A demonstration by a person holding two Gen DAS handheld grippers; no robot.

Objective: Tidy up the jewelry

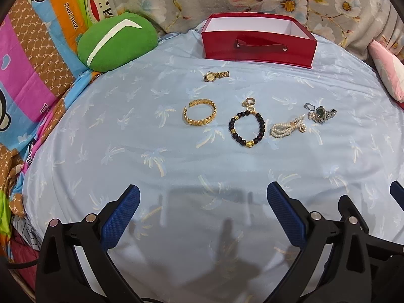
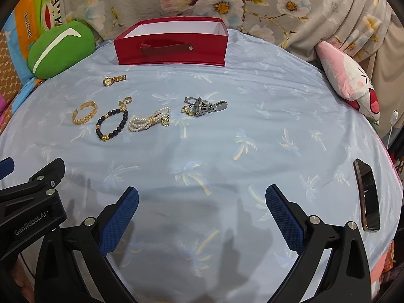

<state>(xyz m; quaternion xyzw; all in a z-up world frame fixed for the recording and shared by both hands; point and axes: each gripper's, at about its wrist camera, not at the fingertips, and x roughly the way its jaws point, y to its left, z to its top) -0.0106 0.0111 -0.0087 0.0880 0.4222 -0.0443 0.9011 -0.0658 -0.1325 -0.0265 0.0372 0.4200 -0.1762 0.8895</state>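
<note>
Across the middle of the left wrist frame, your jewelry lies in a loose row on the pale blue bed sheet (image 1: 126, 151): a gold bangle (image 1: 200, 112), a black bead bracelet (image 1: 247, 129), a pearl bracelet (image 1: 286, 126) and a silver cluster with a green stone (image 1: 321, 113) at the right end. A gold watch (image 1: 215, 76) sits apart, above the bangle and just below the red box (image 1: 260, 48), which stands open at the top centre of the frame.

Your left hand-held gripper (image 1: 203, 214) is at the bottom of that frame, its blue pads (image 1: 120, 222) spread wide and holding nothing. All the pieces lie well above it in the picture, with bare sheet between; the bead bracelet is the one most nearly in line with the gap.

From the right wrist view, your right hand-held gripper (image 2: 202, 217) is likewise spread wide and empty at the bottom of the frame. The jewelry sits in the upper left there, well apart from it, the silver cluster (image 2: 202, 107) closest to centre. A phone (image 2: 367, 197) lies on the sheet at the right edge, and a green cushion (image 2: 60, 49) rests at upper left beside the box (image 2: 171, 50).
</note>
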